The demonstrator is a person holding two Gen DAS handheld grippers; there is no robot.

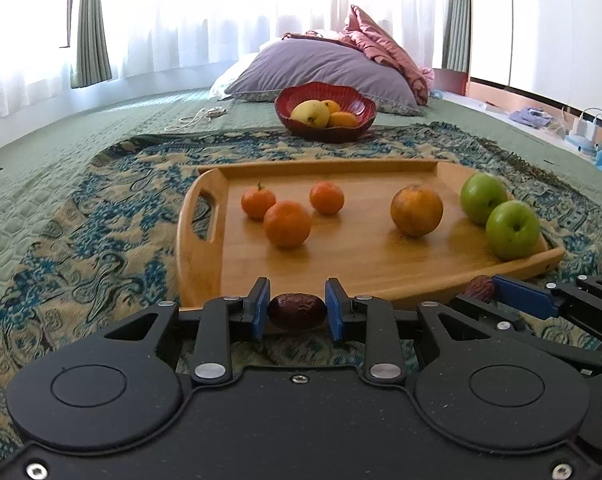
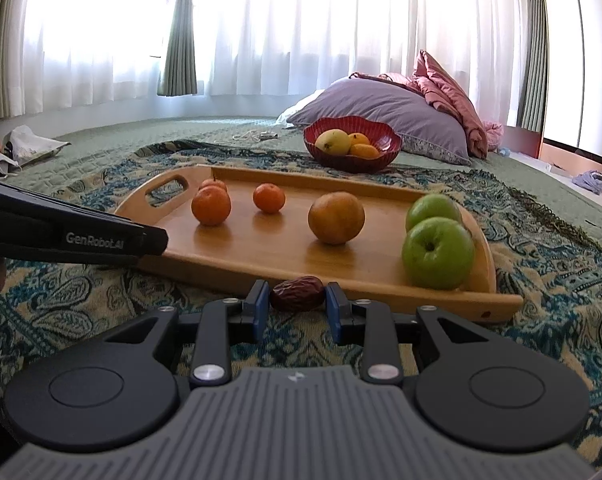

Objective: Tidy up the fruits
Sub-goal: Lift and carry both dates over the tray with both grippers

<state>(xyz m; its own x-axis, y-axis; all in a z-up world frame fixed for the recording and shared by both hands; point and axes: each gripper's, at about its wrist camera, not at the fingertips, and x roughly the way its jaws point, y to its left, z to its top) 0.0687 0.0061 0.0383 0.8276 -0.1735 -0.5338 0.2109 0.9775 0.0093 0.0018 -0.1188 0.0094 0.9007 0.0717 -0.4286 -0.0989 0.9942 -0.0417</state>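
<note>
Left claw (image 1: 297, 307) clamped on a dark date (image 1: 297, 311), right claw (image 2: 297, 300) clamped on another date (image 2: 297, 288), both at the wooden tray's (image 2: 381, 284) near edge

Right gripper (image 2: 297, 300) clamps a date (image 2: 297, 294) before the tray (image 2: 381, 288). Tray holds three tangerines, an orange (image 2: 336, 218), two apples.

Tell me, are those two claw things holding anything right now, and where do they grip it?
Yes, both. The left gripper pinches a dark red date by its two ends. The right gripper pinches a second date the same way, end to end.
</note>
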